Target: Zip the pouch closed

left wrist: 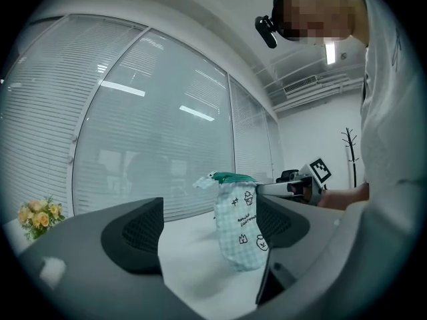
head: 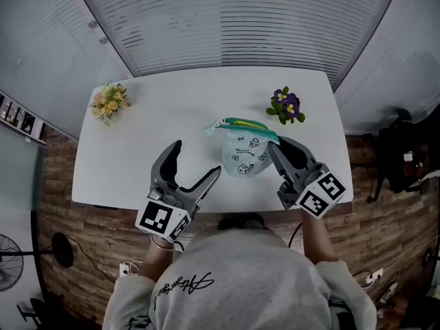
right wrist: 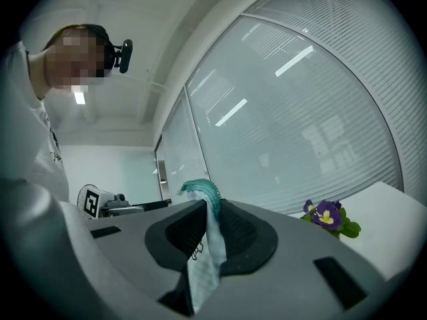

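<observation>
Head view: the pouch [head: 244, 158] hangs just above the near middle of the white table [head: 172, 115], a pale checked bag with small drawings and a teal zip [head: 244, 124] along its top. Your right gripper [head: 273, 146], over the table's near right part, has its jaws clenched on the pouch's upper right end. Your left gripper [head: 197, 159], over the table's near left part, stands released, jaws wide apart, with its inner tip just beside the pouch and not touching it. Yellow flowers [head: 110, 102] sit at the table's far left corner and purple flowers [head: 286, 106] near its far right corner. What the pouch holds is hidden, and you cannot tell from here how far the zip is drawn.

Left gripper view: the jaws stand apart with nothing pressed between the pads. The pouch [left wrist: 239, 229] hangs over the table beyond them, close to the right jaw, which cuts off its lower right edge. The right gripper's [left wrist: 270, 189] jaws reach its top from the side. The yellow flowers [left wrist: 39, 217] show low at the left.

Right gripper view: both pads are squeezed onto a fold of the pouch [right wrist: 207, 265], and the teal zip [right wrist: 203, 191] curls out above them. The jaws hide the rest of the bag. The purple flowers [right wrist: 327, 217] stand on the table at the right.
</observation>
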Motion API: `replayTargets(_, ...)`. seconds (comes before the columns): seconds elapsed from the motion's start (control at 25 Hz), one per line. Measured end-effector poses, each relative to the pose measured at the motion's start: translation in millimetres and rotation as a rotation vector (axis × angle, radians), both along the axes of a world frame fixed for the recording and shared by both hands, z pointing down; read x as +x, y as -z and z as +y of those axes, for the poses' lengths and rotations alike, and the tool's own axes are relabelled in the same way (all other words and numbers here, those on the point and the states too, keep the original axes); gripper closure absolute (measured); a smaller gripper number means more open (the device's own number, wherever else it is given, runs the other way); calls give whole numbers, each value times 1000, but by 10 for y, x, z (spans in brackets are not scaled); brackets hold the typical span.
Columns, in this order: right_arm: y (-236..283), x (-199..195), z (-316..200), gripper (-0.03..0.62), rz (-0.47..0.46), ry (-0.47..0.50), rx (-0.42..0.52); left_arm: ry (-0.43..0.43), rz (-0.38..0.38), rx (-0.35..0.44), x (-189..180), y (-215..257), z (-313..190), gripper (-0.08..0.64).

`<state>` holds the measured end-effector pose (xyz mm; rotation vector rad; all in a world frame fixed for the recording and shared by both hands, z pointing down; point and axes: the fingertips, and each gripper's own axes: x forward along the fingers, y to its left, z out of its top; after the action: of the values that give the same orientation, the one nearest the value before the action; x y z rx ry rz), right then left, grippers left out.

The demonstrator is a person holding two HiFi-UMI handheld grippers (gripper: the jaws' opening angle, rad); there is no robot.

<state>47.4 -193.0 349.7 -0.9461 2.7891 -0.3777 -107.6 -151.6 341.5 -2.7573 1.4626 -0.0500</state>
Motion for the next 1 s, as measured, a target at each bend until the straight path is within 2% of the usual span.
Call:
replayTargets(0.32, 144, -34, 187, 537, -51, 108, 45, -81, -18, 81, 144, 281, -41, 161)
replayTargets(0.56, 192, -39, 264, 537, -90, 157, 53, -133, -58, 121, 242, 386, -3, 243)
replayTargets(0.8, 155, -18, 251, 537, -94, 173, 56, -213, -19, 133, 314, 455, -2, 256)
replayTargets(1.0, 169, -10, 258, 537, -103, 175, 57, -240, 21, 128, 296, 525, -5, 335)
